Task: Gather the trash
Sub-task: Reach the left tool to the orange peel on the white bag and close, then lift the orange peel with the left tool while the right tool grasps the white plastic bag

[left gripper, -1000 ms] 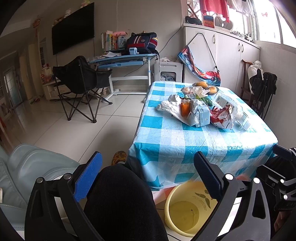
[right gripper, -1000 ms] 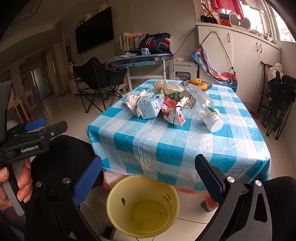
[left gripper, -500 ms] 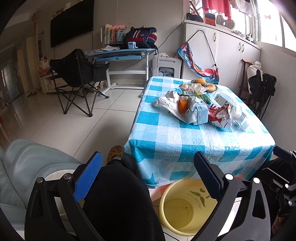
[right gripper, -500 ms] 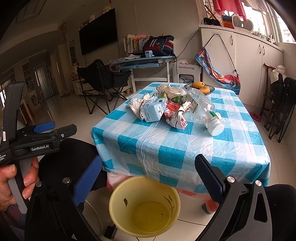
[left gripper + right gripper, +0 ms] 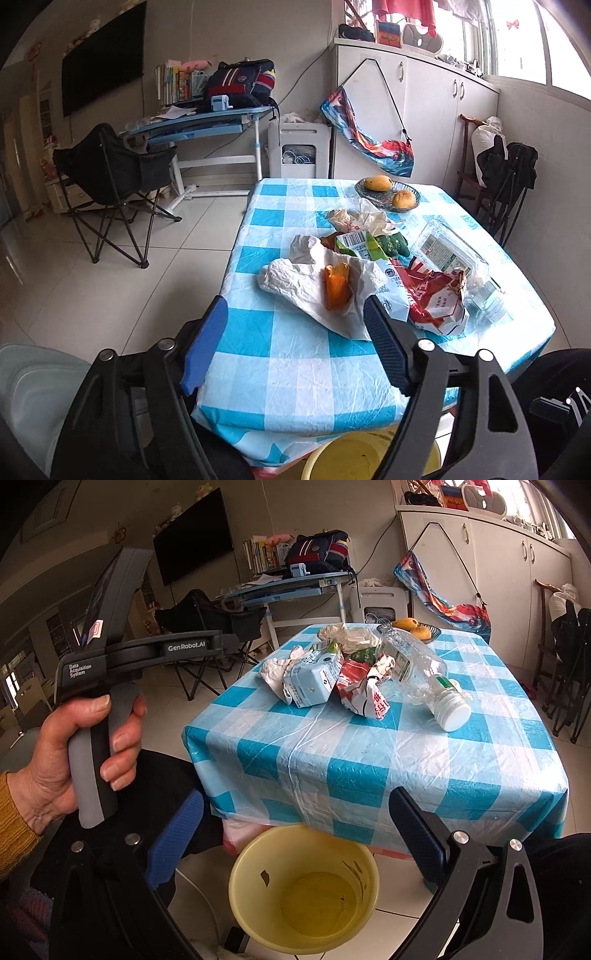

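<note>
A pile of trash lies on the blue-checked table [image 5: 280, 373]: a white plastic bag [image 5: 295, 284] with an orange piece on it, a red wrapper [image 5: 436, 299], a green packet [image 5: 373, 243], a clear bottle [image 5: 413, 664] with a white cap, and a pale blue carton [image 5: 314, 679]. My left gripper [image 5: 295, 336] hovers over the table's near part. Its jaws are closing with only the tablecloth between them, and the bag's edge lies by the right finger. My right gripper [image 5: 295, 830] stands open above the yellow bin [image 5: 303, 890], which sits on the floor under the table's front edge.
A dish of fruit [image 5: 388, 192] stands at the table's far end. A black folding chair [image 5: 110, 184] and a desk [image 5: 199, 122] are to the left. White cabinets and a chair hung with dark clothes [image 5: 509, 173] are to the right. A hand [image 5: 74, 753] holds the left gripper's handle.
My left gripper has moved forward over the table toward the trash pile, and its jaws have narrowed. The right gripper has stayed above the yellow bin.
</note>
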Available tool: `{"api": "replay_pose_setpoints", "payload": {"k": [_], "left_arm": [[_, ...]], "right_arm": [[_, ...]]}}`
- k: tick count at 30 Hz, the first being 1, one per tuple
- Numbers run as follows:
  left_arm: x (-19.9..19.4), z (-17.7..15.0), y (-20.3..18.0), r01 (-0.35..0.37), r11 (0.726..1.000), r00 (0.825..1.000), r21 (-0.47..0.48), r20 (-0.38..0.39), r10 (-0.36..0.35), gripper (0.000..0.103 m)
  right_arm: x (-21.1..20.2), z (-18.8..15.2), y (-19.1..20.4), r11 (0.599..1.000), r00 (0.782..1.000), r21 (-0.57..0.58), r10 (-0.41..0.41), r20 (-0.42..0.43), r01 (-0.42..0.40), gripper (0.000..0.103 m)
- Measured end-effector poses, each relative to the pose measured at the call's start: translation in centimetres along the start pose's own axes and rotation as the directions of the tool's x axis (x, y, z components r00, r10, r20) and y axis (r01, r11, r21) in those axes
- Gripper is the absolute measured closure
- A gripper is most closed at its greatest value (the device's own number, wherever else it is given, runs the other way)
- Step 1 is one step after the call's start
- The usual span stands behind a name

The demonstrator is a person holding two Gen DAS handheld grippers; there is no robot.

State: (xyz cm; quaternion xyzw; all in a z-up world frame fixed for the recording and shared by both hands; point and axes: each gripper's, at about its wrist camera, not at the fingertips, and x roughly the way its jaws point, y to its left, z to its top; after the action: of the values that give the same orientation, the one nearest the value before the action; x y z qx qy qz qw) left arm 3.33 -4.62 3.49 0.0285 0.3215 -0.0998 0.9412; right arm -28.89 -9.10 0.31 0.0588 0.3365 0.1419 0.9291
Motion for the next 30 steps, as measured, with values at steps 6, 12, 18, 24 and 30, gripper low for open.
{"api": "replay_pose_setpoints", "payload": {"k": [6,12,18,24,30], "left_arm": [[7.0,2.3,-0.7,0.052,0.998,0.995,-0.024,-0.086,-0.054,0.051],[12.1,2.0,-1.3,0.072,0.997,0.981,-0.038,-0.180,-0.077,0.052],[12.7,1.5,-0.8,0.143,0.986,0.971,-0.083,-0.180,-0.156,0.077],[9.5,0.9,2.4,0.191,0.965,0.967,-0.178,-0.136,-0.217,0.086],[8.1,-1.2,6.4,0.197,0.940,0.955,-0.278,-0.163,-0.248,0.085]], "right_arm": [[1.2,-0.3,0.0,1.000,0.999,0.001,-0.001,-0.038,0.001,0.006],[2.2,-0.4,-0.5,1.000,0.998,0.017,-0.001,-0.070,0.002,0.006],[2.9,-0.5,-1.0,0.999,0.996,0.034,-0.001,-0.090,0.004,0.006],[3.3,-0.3,-0.7,1.000,0.995,0.018,-0.007,-0.097,0.009,0.006],[3.6,0.2,0.4,0.999,0.995,-0.043,-0.022,-0.098,0.018,0.006]]}}
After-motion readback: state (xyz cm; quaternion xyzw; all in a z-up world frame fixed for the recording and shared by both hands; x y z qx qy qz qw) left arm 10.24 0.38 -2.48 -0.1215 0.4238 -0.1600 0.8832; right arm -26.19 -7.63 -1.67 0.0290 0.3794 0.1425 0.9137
